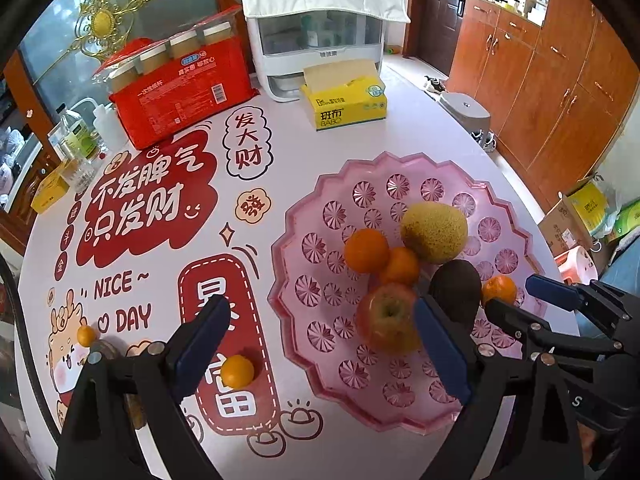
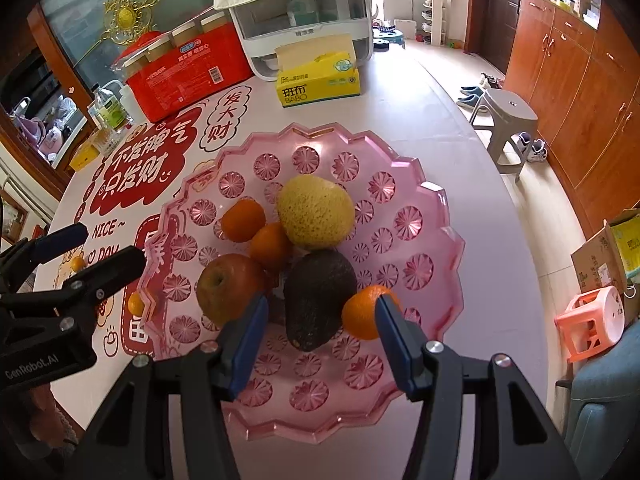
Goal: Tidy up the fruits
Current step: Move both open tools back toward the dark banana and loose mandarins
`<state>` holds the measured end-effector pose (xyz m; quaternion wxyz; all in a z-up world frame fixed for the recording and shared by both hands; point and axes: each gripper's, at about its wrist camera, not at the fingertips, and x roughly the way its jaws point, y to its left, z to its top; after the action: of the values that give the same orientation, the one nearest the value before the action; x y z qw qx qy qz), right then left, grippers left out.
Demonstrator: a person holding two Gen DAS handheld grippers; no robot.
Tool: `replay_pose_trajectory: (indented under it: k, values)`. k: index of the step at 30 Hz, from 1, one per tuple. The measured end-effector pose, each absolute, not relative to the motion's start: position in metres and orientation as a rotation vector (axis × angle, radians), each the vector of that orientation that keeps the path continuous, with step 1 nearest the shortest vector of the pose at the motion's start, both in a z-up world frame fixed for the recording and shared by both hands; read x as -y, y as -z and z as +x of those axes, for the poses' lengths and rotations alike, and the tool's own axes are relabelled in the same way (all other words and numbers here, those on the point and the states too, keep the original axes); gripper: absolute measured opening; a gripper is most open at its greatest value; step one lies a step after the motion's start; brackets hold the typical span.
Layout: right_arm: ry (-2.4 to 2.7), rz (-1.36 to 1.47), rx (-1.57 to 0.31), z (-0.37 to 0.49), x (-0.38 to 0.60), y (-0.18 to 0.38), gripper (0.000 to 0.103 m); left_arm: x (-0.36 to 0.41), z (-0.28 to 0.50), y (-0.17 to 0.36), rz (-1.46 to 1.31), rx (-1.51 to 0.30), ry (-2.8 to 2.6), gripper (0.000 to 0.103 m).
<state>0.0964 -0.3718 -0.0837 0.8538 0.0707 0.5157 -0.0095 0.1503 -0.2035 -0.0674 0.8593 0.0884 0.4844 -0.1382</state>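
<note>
A pink scalloped tray (image 1: 320, 360) (image 2: 424, 216) holds a yellow melon (image 1: 434, 232) (image 2: 316, 212), a red apple (image 1: 386, 316) (image 2: 228, 288), a dark avocado (image 1: 456, 288) (image 2: 318, 298) and three oranges (image 1: 366, 250) (image 2: 244, 220). A small orange (image 1: 237, 371) lies on the table left of the tray, another small orange (image 1: 86, 336) farther left. My left gripper (image 1: 320, 356) is open and empty over the tray's left edge. My right gripper (image 2: 320, 340) is open and empty over the tray, around the avocado's near end.
At the table's far side stand a red package (image 1: 180, 88), a yellow tissue box (image 1: 346, 106), a white dispenser (image 1: 316, 32) and bottles (image 1: 76, 140). Stools (image 2: 508, 120) and boxes (image 2: 608, 248) are on the floor to the right.
</note>
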Motion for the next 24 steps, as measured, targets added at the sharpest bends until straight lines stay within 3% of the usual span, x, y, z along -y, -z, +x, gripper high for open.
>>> replay_pose_trajectory:
  k: [24]
  values:
    - [0.005, 0.131, -1.014, 0.056, 0.315, 0.050, 0.056, 0.142, 0.108, 0.026, 0.212, -0.960, 0.262, 0.092]
